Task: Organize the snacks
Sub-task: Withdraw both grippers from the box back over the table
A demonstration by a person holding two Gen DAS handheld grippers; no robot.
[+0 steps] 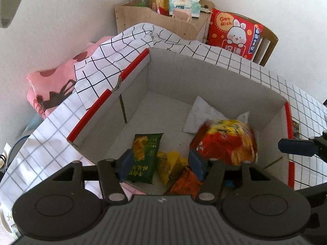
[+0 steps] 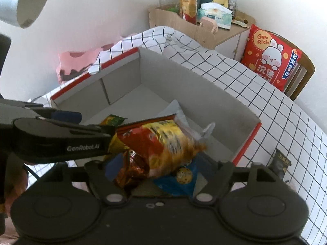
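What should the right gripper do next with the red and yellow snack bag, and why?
Probably let it fall and pull back. The right gripper looks open, and the blurred red and yellow snack bag is already inside the cardboard box, above the other packets; the left gripper is empty.

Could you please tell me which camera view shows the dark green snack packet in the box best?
The left wrist view: the dark green snack packet lies nearly whole on the cardboard box floor. In the right wrist view only its top corner peeks out behind the red-and-yellow chip bag.
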